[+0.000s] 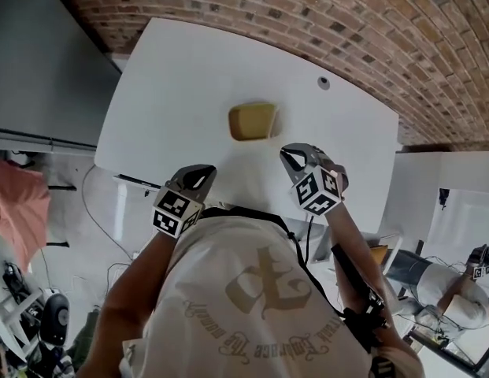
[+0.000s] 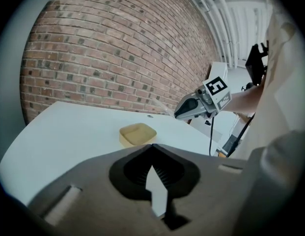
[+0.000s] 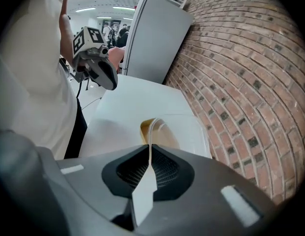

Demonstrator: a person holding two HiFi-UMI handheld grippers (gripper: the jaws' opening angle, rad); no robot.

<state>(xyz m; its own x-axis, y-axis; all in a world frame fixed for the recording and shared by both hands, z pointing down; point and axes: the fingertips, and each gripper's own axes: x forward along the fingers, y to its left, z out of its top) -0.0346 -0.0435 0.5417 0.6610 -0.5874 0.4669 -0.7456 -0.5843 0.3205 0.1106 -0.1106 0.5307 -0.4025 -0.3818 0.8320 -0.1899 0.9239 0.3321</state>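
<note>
We hold the left tool (image 1: 203,172) and right tool (image 1: 289,155) pressed together, empty. The yellow dish (image 1: 252,121) looks light and stiff; we'd pinch its rim.

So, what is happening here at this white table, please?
A person stands at the near edge of a white table with a gripper in each hand. The left gripper and the right gripper both have their jaws closed with nothing between them. A shallow yellow dish sits alone on the table ahead of them, untouched. A brick wall is behind the table.
</note>
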